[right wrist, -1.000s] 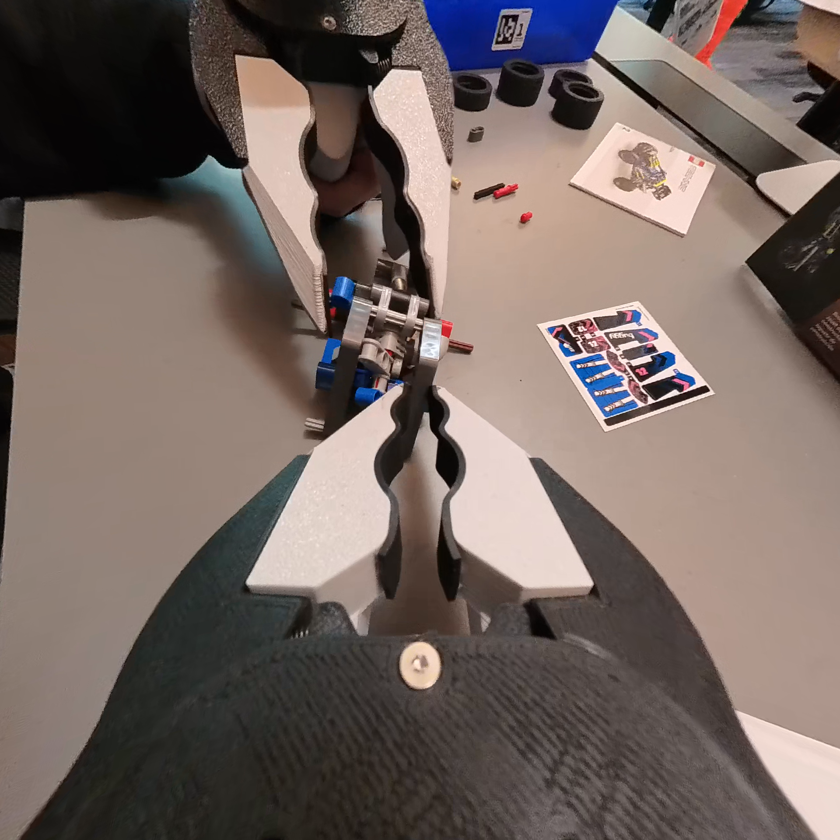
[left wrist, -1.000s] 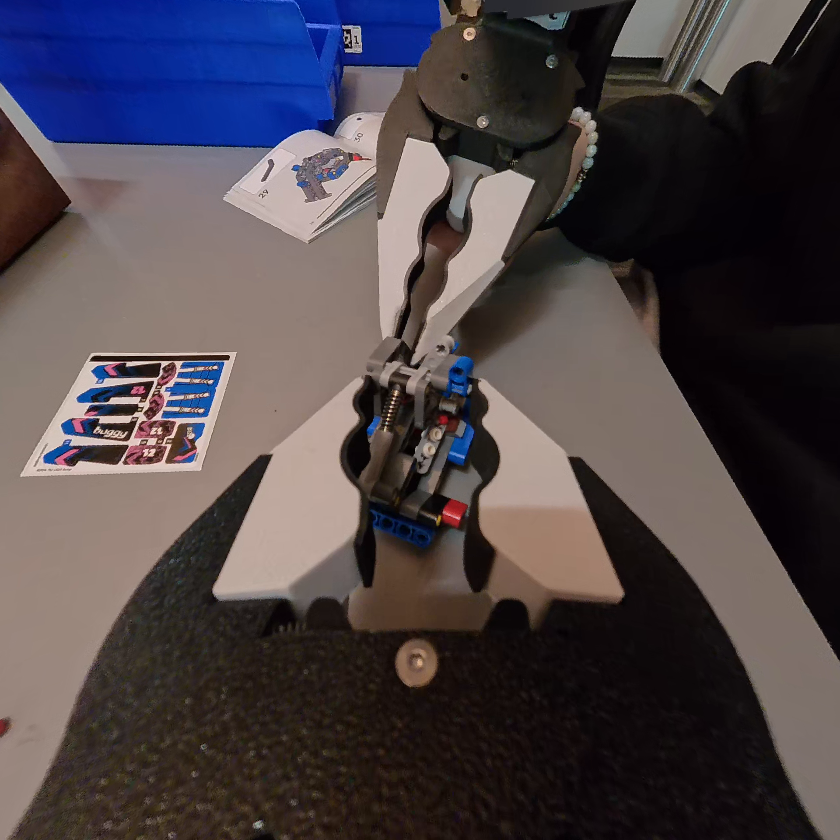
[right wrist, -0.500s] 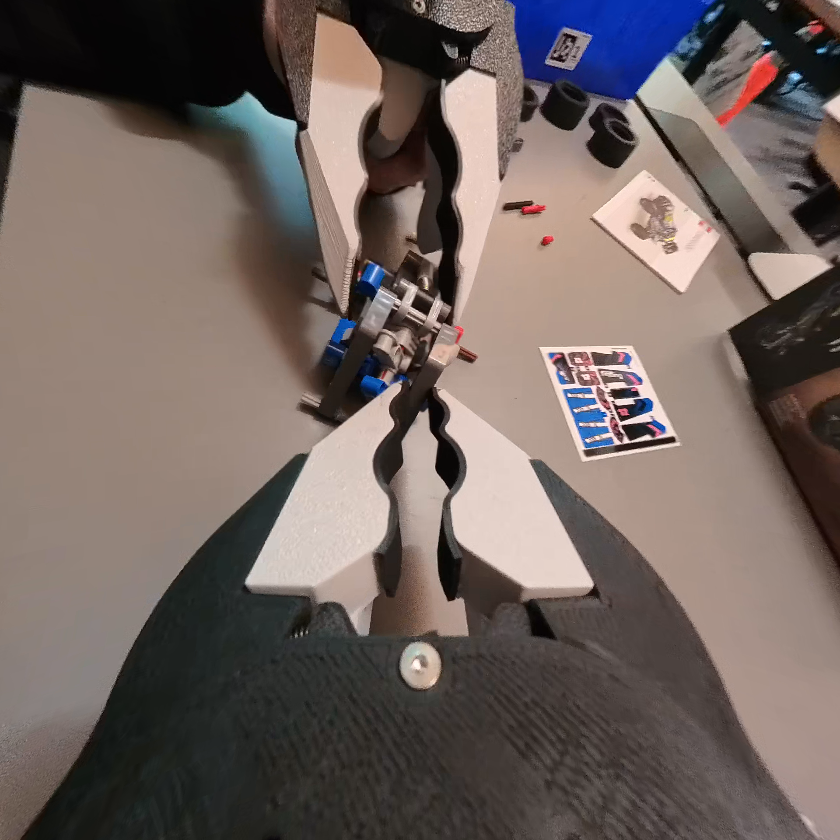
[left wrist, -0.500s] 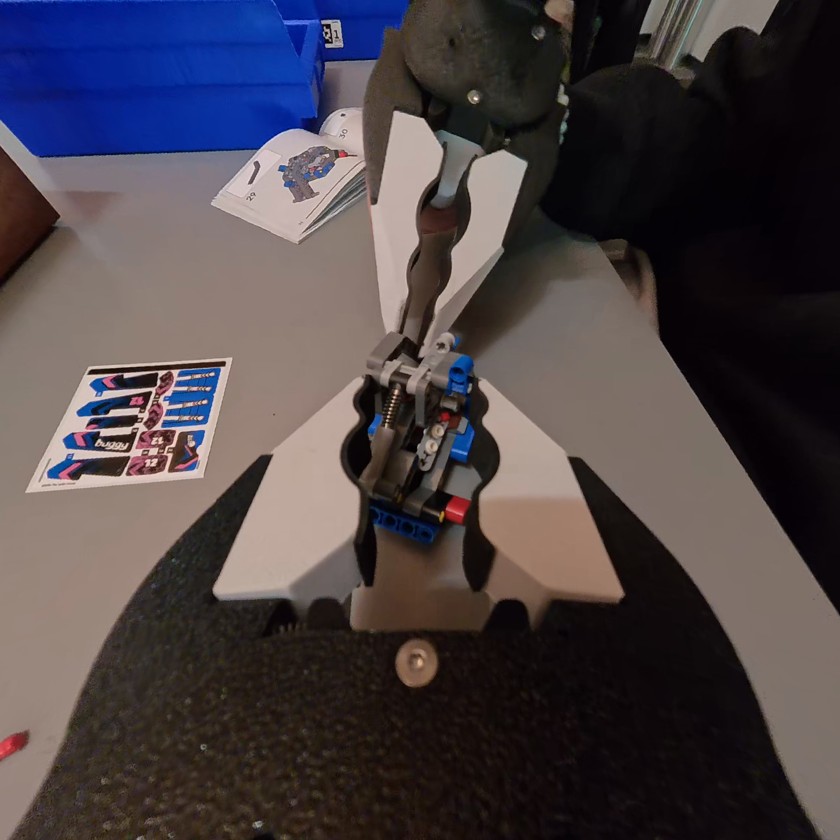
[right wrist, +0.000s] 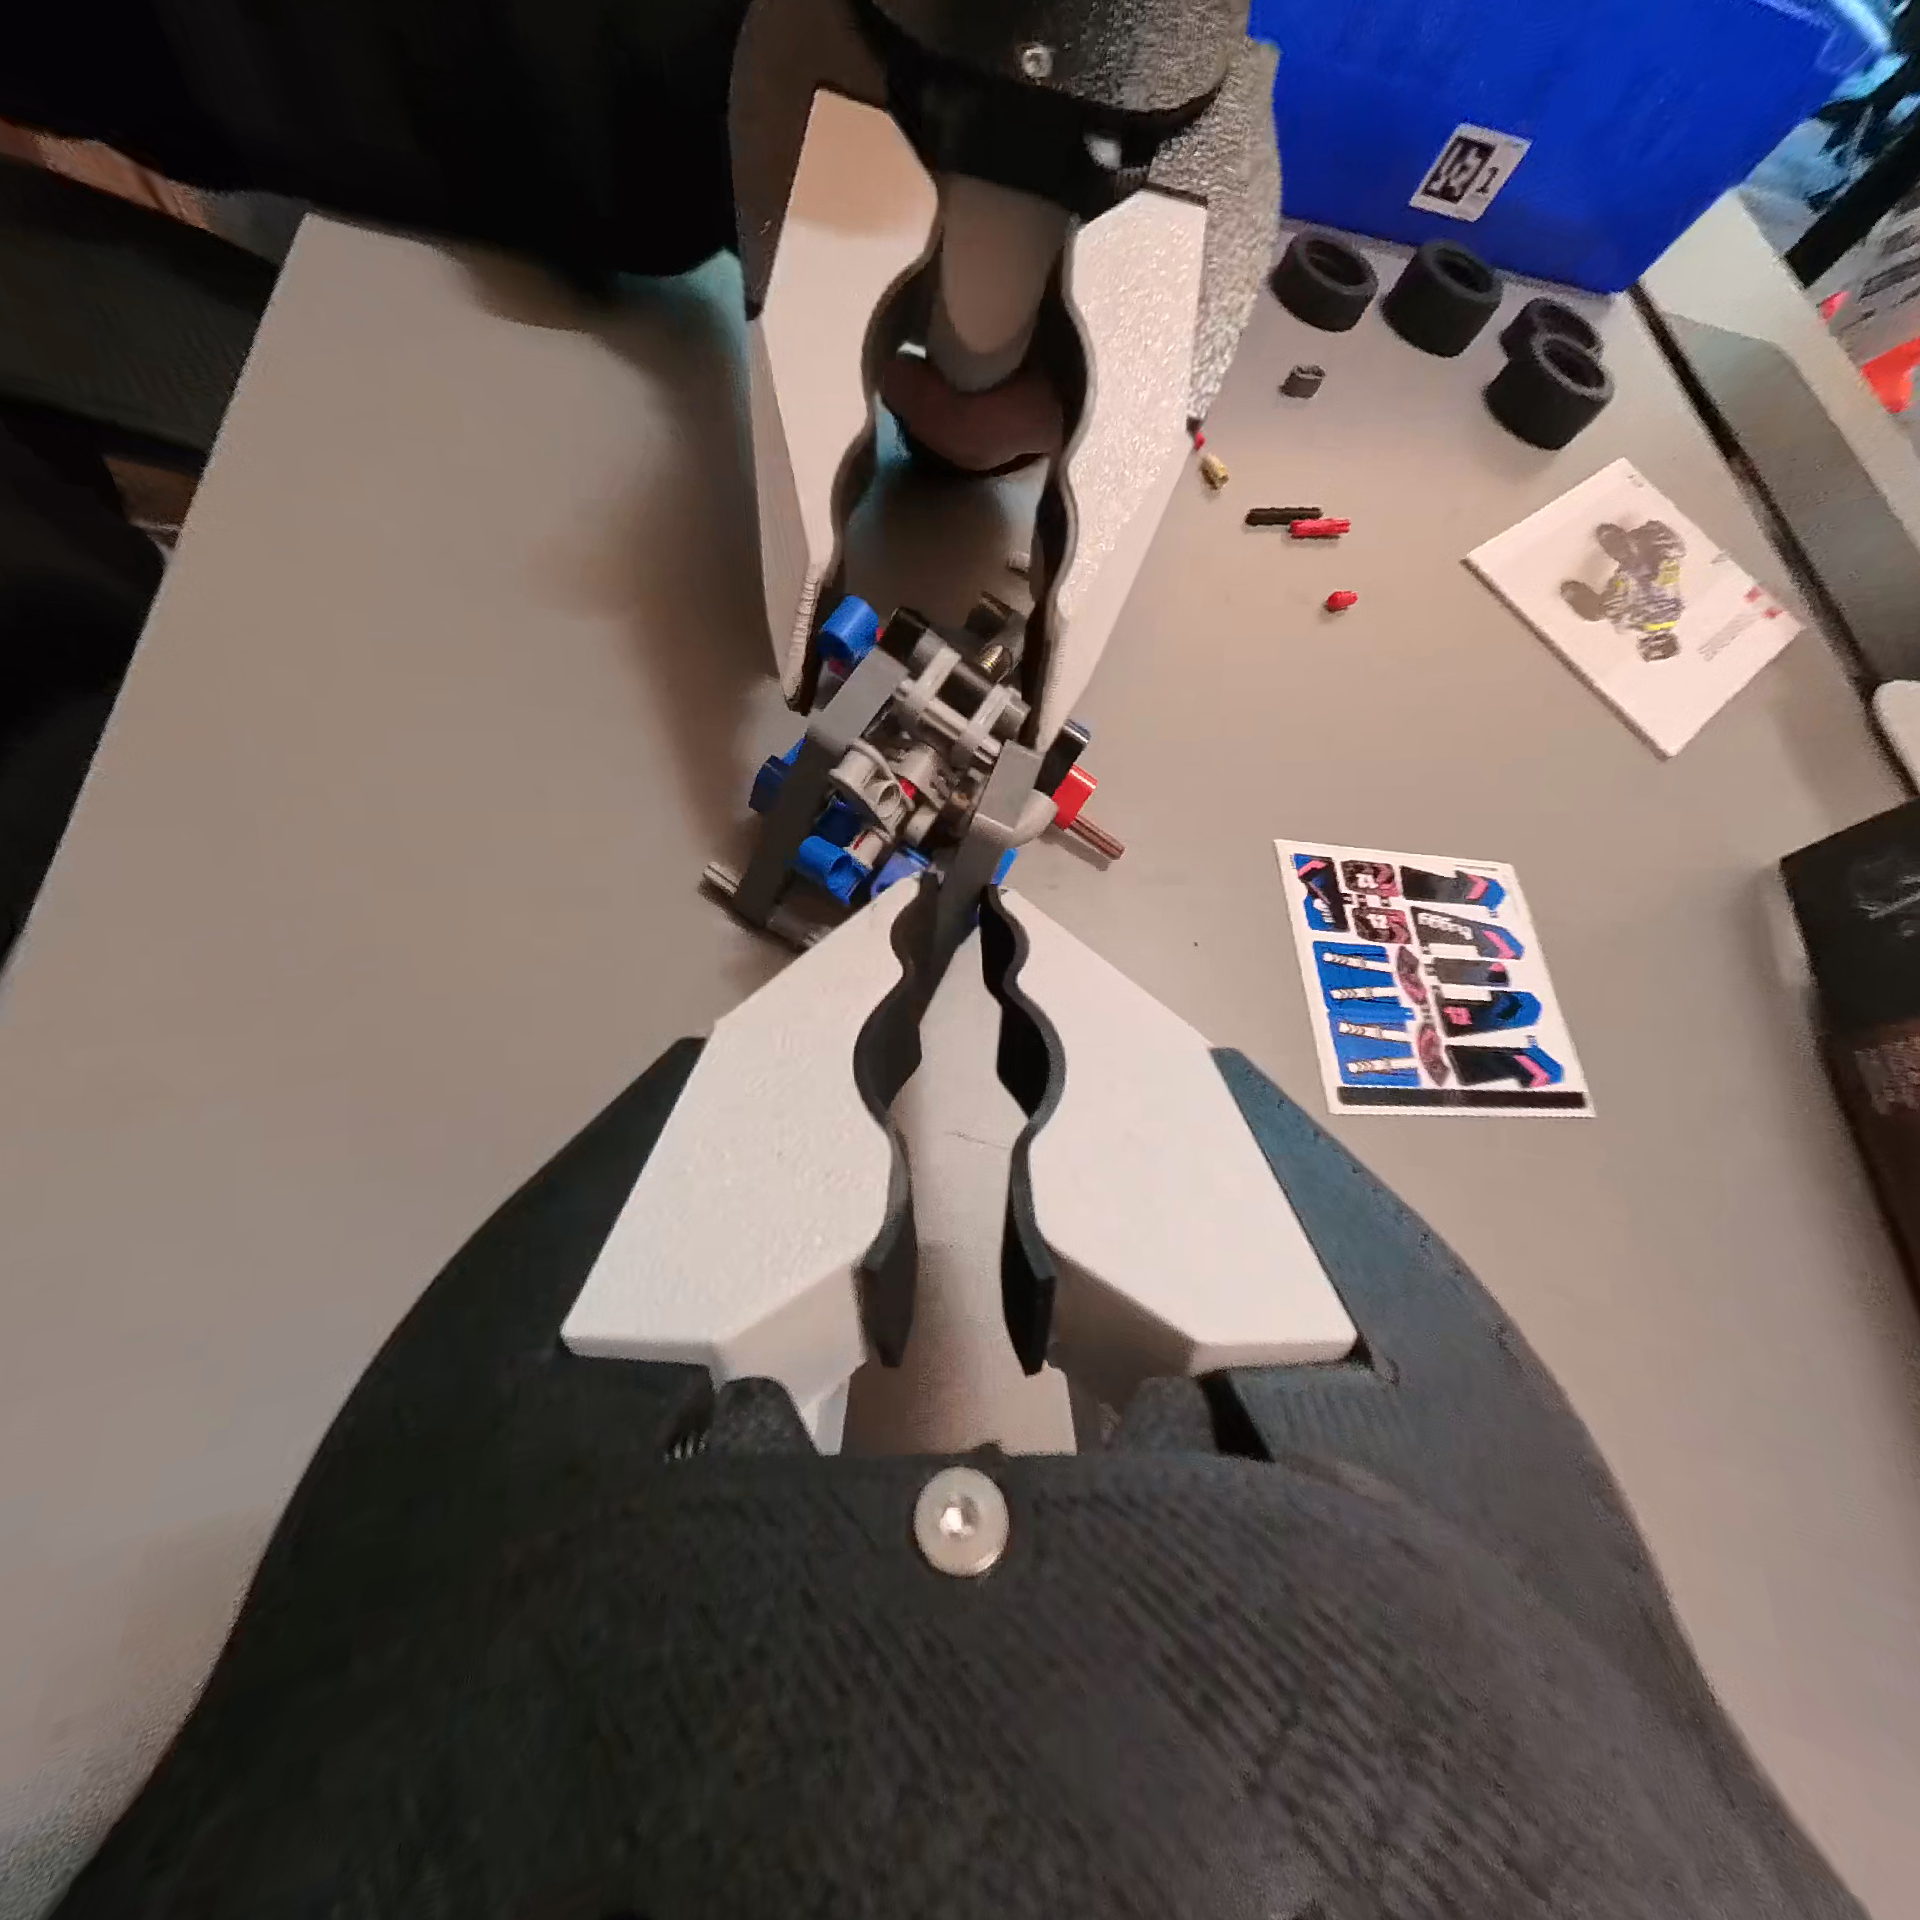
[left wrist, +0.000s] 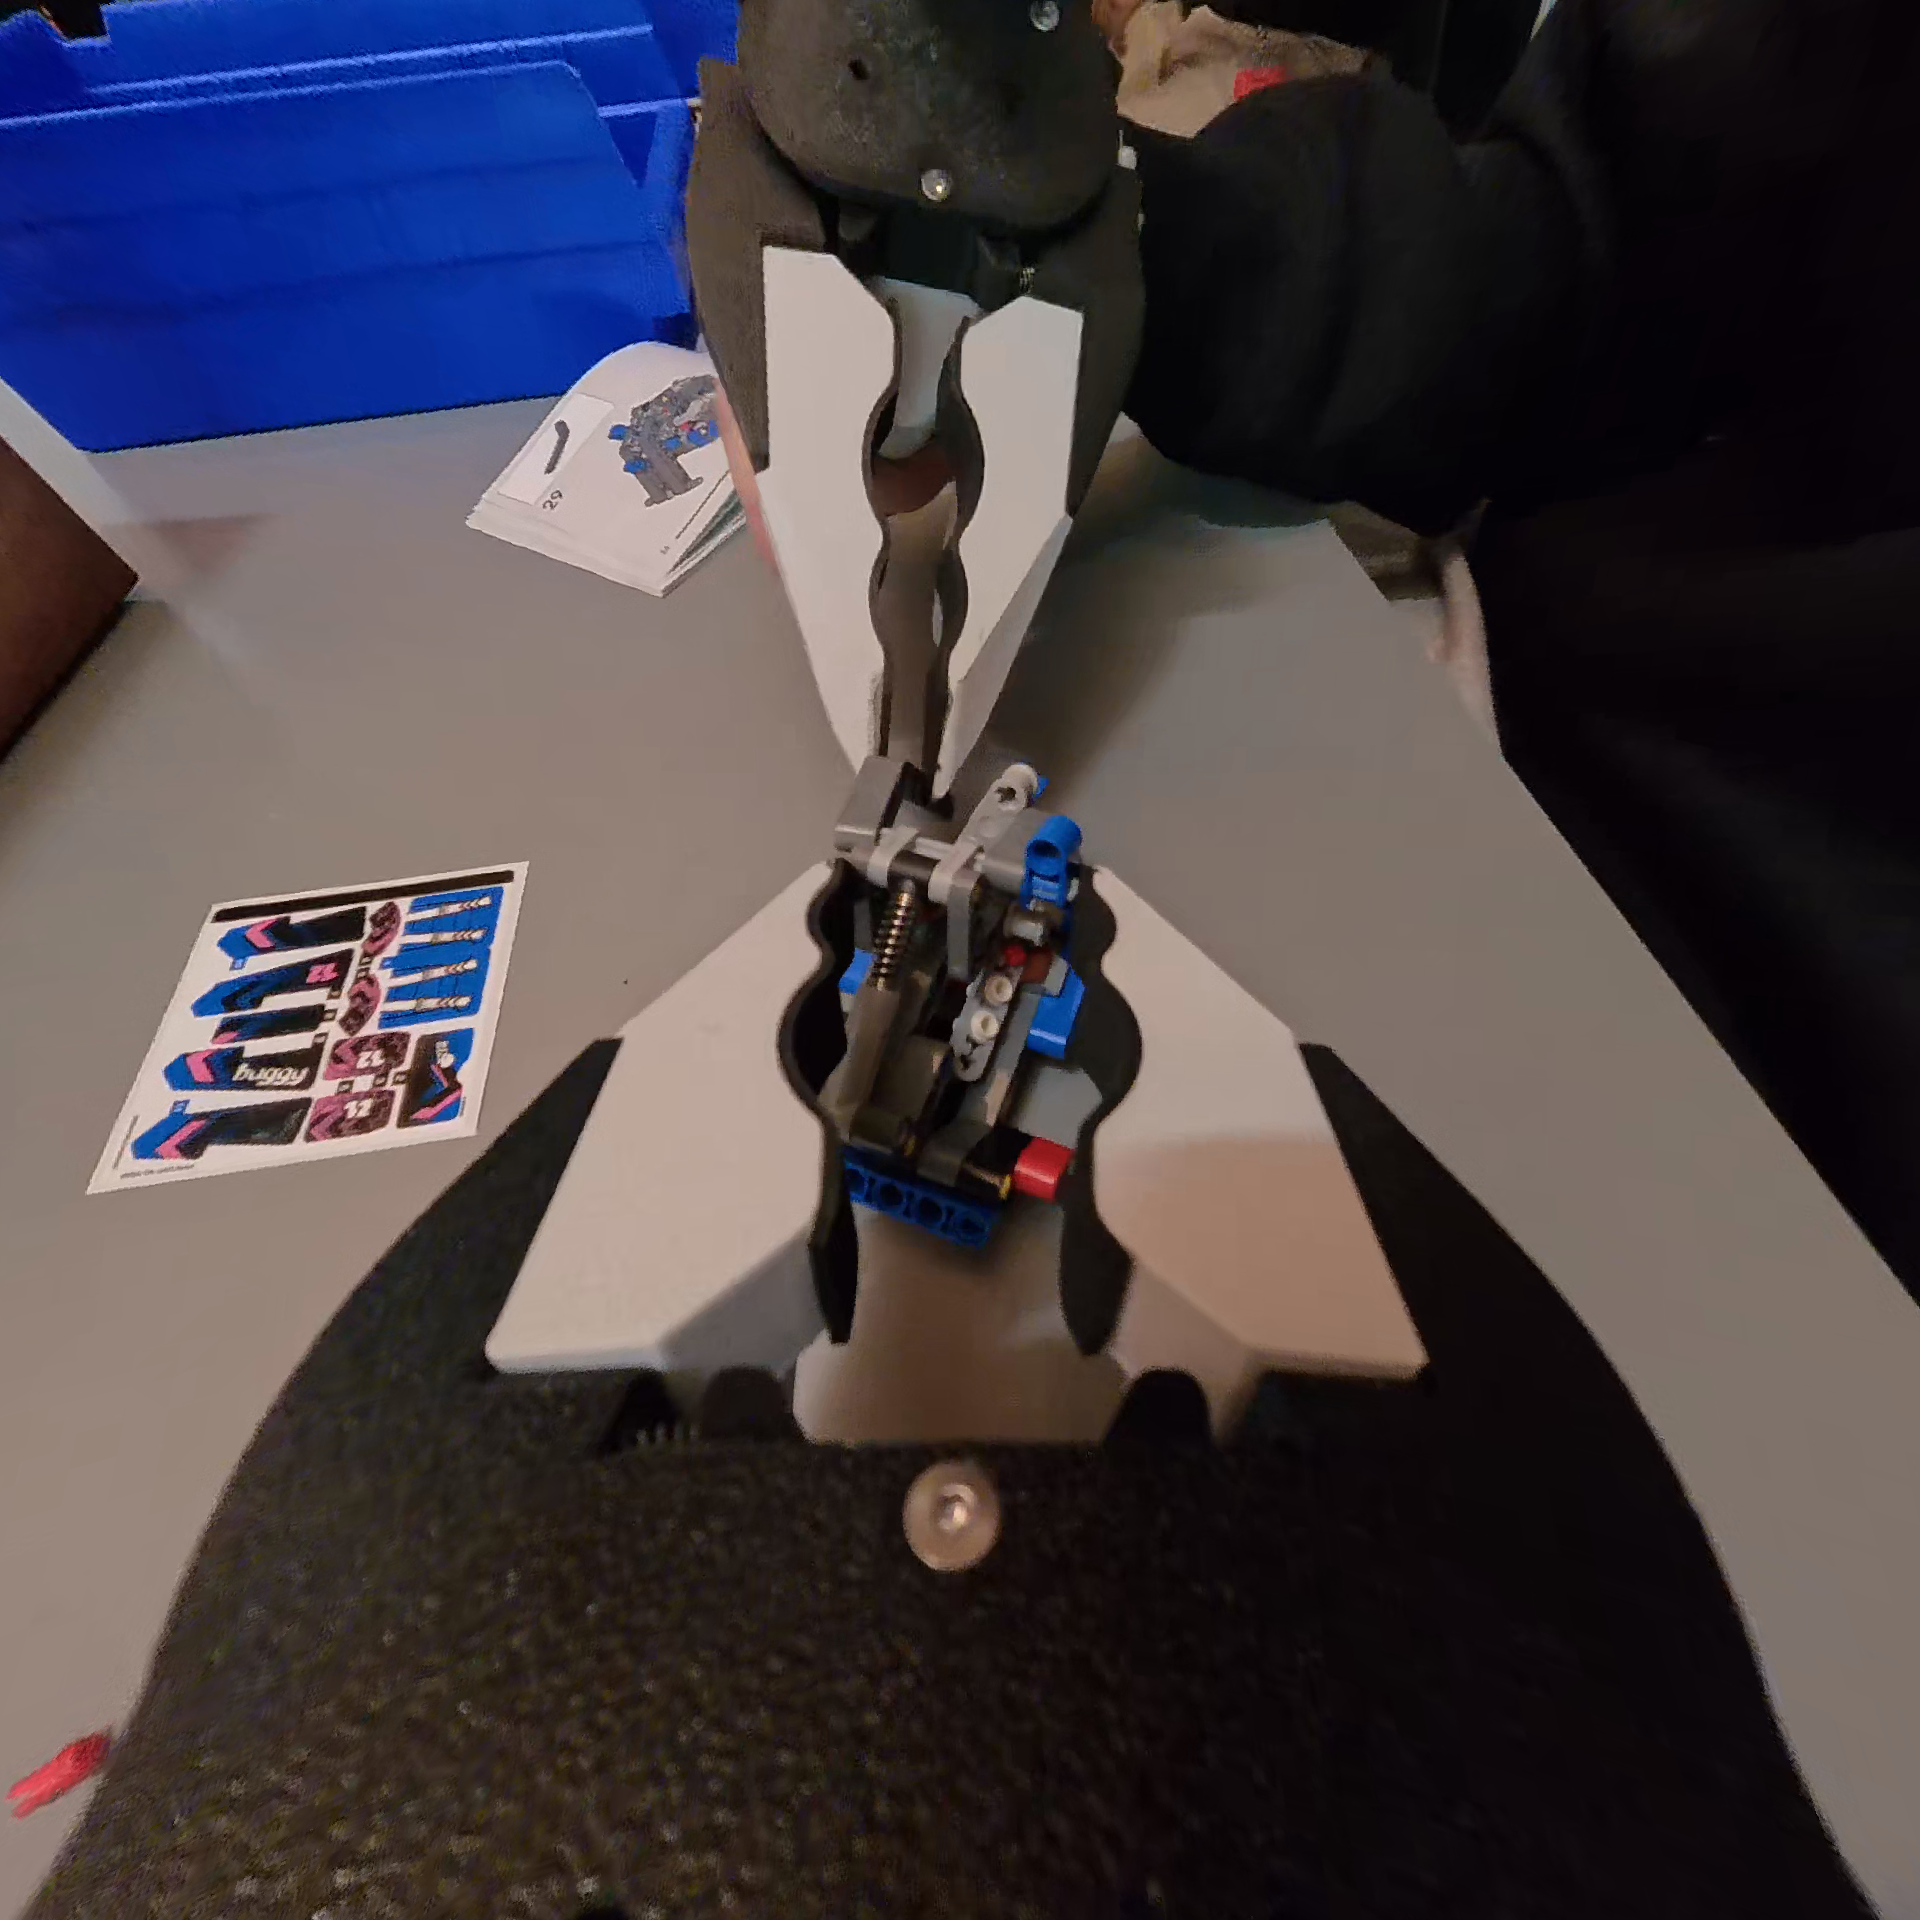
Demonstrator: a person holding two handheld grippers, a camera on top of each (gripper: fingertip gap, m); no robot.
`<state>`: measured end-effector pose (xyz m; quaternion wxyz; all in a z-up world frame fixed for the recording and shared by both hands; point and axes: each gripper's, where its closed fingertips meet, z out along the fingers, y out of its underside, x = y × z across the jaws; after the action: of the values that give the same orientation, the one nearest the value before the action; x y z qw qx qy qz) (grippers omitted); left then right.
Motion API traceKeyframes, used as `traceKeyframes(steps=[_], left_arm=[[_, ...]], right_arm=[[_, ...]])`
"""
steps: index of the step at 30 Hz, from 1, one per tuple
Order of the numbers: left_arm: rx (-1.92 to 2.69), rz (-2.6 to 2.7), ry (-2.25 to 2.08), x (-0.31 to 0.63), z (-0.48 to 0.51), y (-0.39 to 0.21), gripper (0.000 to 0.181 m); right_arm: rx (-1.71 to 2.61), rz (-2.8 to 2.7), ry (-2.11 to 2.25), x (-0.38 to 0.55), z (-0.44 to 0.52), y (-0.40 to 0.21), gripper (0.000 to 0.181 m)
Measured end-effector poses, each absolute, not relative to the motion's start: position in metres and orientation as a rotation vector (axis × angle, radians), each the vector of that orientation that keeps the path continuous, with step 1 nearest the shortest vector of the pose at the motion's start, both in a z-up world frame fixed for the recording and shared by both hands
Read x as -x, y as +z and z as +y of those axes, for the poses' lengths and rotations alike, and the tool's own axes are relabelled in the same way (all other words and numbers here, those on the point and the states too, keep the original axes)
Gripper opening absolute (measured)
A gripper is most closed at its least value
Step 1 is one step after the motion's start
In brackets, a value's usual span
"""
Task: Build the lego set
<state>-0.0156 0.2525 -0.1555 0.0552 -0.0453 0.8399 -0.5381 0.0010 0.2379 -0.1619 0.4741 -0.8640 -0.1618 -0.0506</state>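
Observation:
A partly built lego assembly (left wrist: 951, 1018) of grey beams, blue parts, a spring and a red pin rests on the grey table (left wrist: 520, 727). My left gripper (left wrist: 961, 883) is shut on it, one finger on each side. My right gripper (left wrist: 909, 774) comes in from the far side, shut on a grey beam at the assembly's far end. In the right wrist view my right gripper (right wrist: 956, 894) pinches that grey beam (right wrist: 987, 821) of the assembly (right wrist: 904, 769). The left gripper (right wrist: 925, 707) clamps it from behind.
A sticker sheet (left wrist: 312, 1023) lies left of the assembly, also in the right wrist view (right wrist: 1434, 977). An open instruction booklet (left wrist: 623, 478) and blue bins (left wrist: 312, 208) are behind. Black tyres (right wrist: 1444, 296), small pins (right wrist: 1299, 520), a second booklet (right wrist: 1631, 603) and a dark box (right wrist: 1870, 1018) lie right. Left and right tips are no more than a few centimetres apart.
The right gripper has tilted up steeper over the assembly and kept its pinch. The assembly has turned a little. The left gripper keeps its hold.

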Motion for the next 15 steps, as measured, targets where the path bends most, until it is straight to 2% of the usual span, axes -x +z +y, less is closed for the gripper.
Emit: traceKeyframes(steps=[5, 8, 14, 15], left_arm=[[0.121, 2.579, -1.665, 0.0175, 0.2515, -0.1546, 0.04], [0.12, 2.565, -1.655, 0.015, 0.2514, -0.1544, 0.052], [0.015, 2.634, -1.623, 0.022, 0.2477, -0.1531, 0.053], [-0.008, 2.651, -1.62, 0.0245, 0.2468, -0.1532, 0.046]], right_arm=[[2.127, -0.445, -0.184, -0.0022, 0.2378, -0.1647, 0.005], [2.129, -0.438, -0.19, -0.0016, 0.2378, -0.163, 0.005], [2.154, -0.403, -0.207, 0.0023, 0.2404, -0.1629, 0.005], [2.151, -0.398, -0.214, 0.0029, 0.2416, -0.1621, 0.005]])
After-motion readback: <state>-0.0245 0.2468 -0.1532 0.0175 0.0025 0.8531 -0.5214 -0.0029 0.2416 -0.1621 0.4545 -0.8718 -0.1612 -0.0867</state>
